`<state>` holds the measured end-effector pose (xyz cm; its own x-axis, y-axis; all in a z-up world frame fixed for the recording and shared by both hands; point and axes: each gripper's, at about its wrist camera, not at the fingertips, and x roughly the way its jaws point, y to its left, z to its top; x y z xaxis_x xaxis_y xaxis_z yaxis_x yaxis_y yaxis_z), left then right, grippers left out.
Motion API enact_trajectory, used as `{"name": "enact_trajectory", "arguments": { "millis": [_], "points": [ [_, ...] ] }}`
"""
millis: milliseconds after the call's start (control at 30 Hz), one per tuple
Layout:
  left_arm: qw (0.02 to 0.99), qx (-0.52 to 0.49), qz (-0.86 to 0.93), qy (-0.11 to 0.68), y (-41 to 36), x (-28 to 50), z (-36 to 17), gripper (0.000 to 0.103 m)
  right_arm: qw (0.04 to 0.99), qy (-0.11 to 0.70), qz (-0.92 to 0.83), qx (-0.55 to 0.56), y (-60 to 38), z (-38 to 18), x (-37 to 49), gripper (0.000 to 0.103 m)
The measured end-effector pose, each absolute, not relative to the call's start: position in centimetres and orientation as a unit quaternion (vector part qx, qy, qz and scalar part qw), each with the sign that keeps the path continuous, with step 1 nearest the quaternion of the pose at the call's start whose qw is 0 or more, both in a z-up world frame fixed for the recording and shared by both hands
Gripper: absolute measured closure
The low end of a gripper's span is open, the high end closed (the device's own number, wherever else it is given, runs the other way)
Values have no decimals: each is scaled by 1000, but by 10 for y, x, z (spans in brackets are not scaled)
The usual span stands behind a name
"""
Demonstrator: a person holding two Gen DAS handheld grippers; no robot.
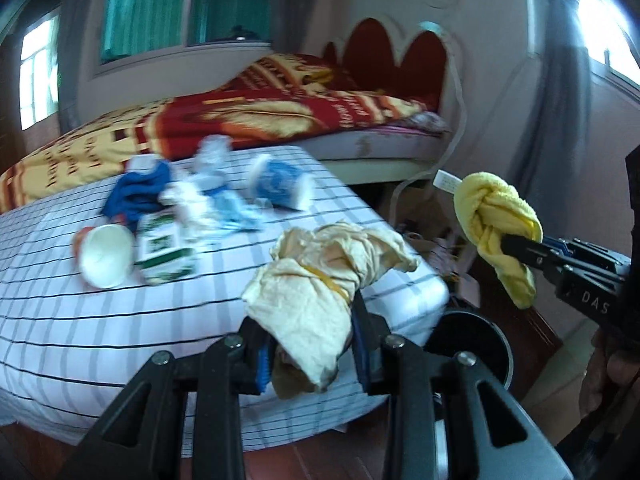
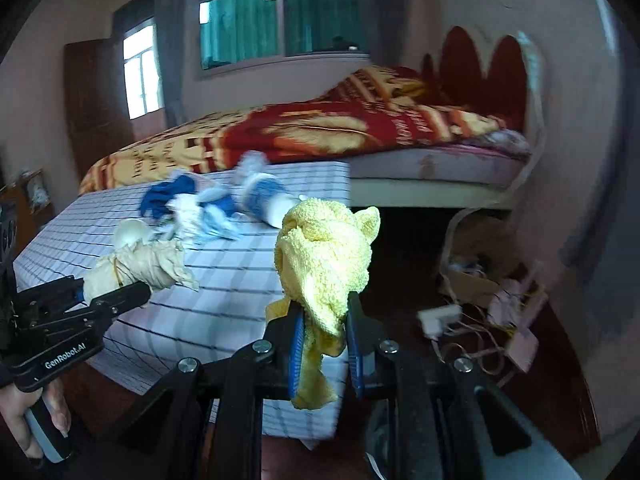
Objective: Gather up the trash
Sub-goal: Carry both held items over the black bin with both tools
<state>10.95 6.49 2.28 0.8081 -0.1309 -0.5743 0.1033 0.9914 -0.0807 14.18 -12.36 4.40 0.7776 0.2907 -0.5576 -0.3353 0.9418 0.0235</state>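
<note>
While both tongs are loaded, nothing is binned yet; status, biggest item down:
table: striped tablecloth (image 1: 120, 320) spreads ahead and left of both tongs, litter on it.
bin: dark round container (image 1: 476, 344) sits low, just right of the left gripper; looks like the drop target, judgement only.
left load: left gripper (image 1: 310, 344) jaws pinch a crumpled beige paper wad (image 1: 320, 280) banded with a rubber band, lifted off the cloth.
right load: right gripper (image 2: 324, 344) jaws pressed tight on a knotted yellow towel (image 2: 324, 256), held clear of the table edge.
left behind, beyond the tips: green-white carton (image 1: 164, 248), blue paper cup (image 1: 280, 188) on its side, white paper cup (image 1: 106, 256) tipped over, blue cloth (image 1: 136, 196), white-blue wrappers (image 1: 216, 208).
progress: early; two items in hand, at least five still on the cloth.
next: drop both loads, go back for the rest.
</note>
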Motion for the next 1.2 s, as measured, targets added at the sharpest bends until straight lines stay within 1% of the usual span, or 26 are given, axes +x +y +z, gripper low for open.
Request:
{"name": "enact_trajectory", "arguments": {
  "millis": [300,500,800,1200],
  "points": [
    [940,17,-142,309,-18,114,19,70,944,315,93,-6,-213,24,126,82],
    [926,30,-186,326,-61,117,4,70,940,332,78,-3,-246,6,118,82],
    [885,37,-235,401,-110,138,-52,70,912,402,76,-12,-278,-59,124,82],
    [848,34,-256,463,-142,173,-107,70,877,472,95,-14,-290,-129,160,82]
  ]
}}
